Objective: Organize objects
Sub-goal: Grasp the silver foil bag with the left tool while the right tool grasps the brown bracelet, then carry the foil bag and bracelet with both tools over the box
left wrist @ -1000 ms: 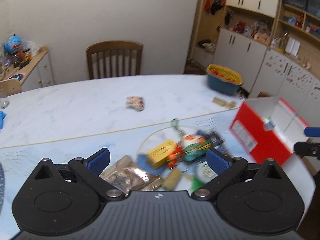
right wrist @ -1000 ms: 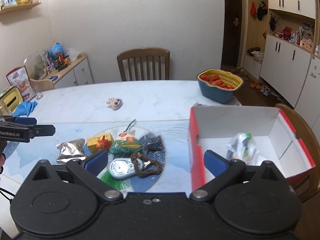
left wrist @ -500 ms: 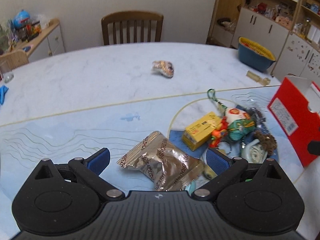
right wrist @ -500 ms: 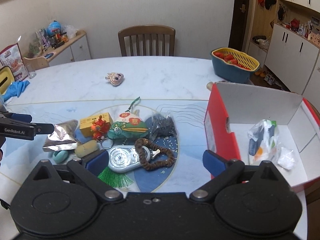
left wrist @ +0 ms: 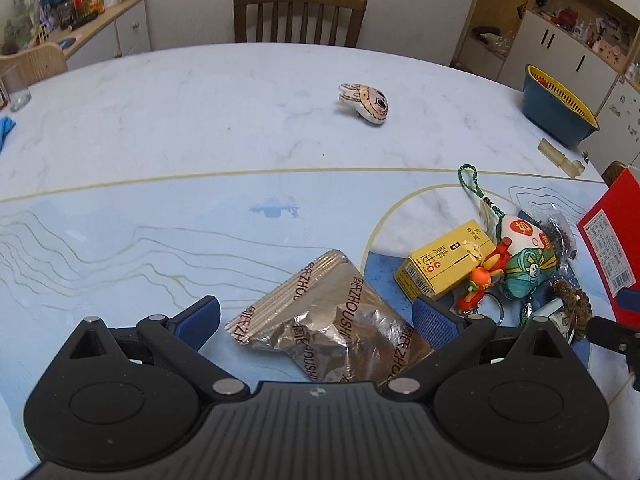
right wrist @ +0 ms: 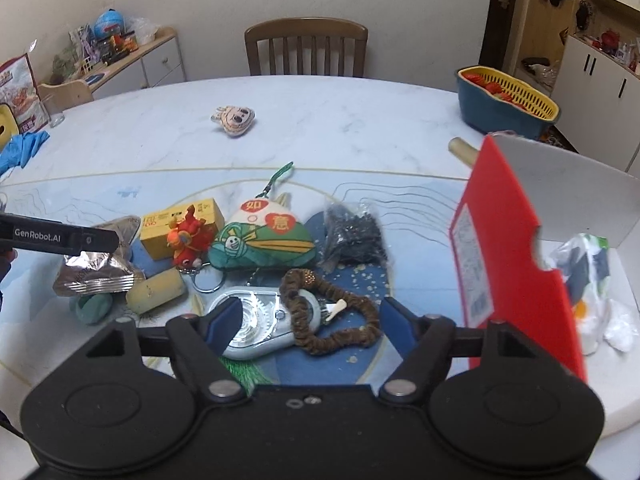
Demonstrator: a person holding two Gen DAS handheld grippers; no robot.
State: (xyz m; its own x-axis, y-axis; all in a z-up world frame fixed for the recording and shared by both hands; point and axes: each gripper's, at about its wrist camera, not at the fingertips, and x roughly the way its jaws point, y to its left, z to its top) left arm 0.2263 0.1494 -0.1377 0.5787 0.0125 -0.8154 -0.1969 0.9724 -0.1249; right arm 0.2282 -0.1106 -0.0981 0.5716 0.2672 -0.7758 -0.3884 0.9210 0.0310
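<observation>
A pile of small objects lies on the table's blue mat. My left gripper [left wrist: 316, 320] is open, its fingers either side of a silver foil snack packet [left wrist: 332, 324], just above it. My right gripper [right wrist: 310, 320] is open, low over a clear blue-grey gadget [right wrist: 260, 328] and a brown bead bracelet [right wrist: 332, 312]. A yellow box [right wrist: 182, 228], red toy keychain [right wrist: 188, 242], green and white pouch [right wrist: 260, 240] and black packet [right wrist: 352, 236] lie behind. The red box [right wrist: 516, 256] at right holds a plastic bag [right wrist: 588, 264].
A small plush face [left wrist: 366, 102] lies alone mid-table. A blue and yellow basket [right wrist: 506, 102] stands at the far right edge. A chair [right wrist: 306, 46] stands behind the table. A yellow cylinder [right wrist: 156, 290] and a teal lump [right wrist: 92, 308] lie by the foil packet.
Both grippers have dropped lower and nearer to the pile. The left one swung left onto the foil packet; the right one closed in over the gadget and bracelet.
</observation>
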